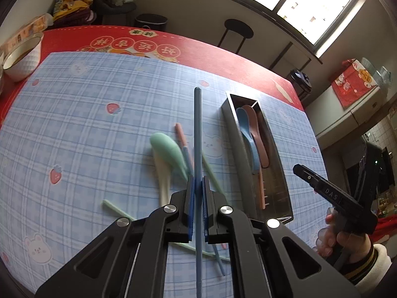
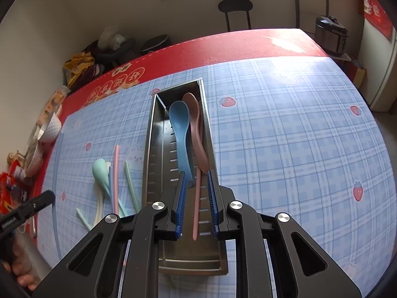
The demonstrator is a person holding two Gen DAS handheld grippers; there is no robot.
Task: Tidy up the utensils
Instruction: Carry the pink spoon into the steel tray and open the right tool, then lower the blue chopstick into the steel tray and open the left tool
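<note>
My left gripper is shut on a long blue chopstick and holds it above the blue checked mat. Under it lie a green spoon, a cream spoon, a pink chopstick and green chopsticks. To the right stands a narrow metal tray holding a blue spoon, a pink spoon and a pink chopstick. My right gripper hangs open over the tray. The pink chopstick lies between its pads, untouched.
A white bowl stands at the mat's far left on the red tablecloth. Snack packets crowd the table's left edge. A black stool and a bin stand beyond the table. The mat right of the tray is bare.
</note>
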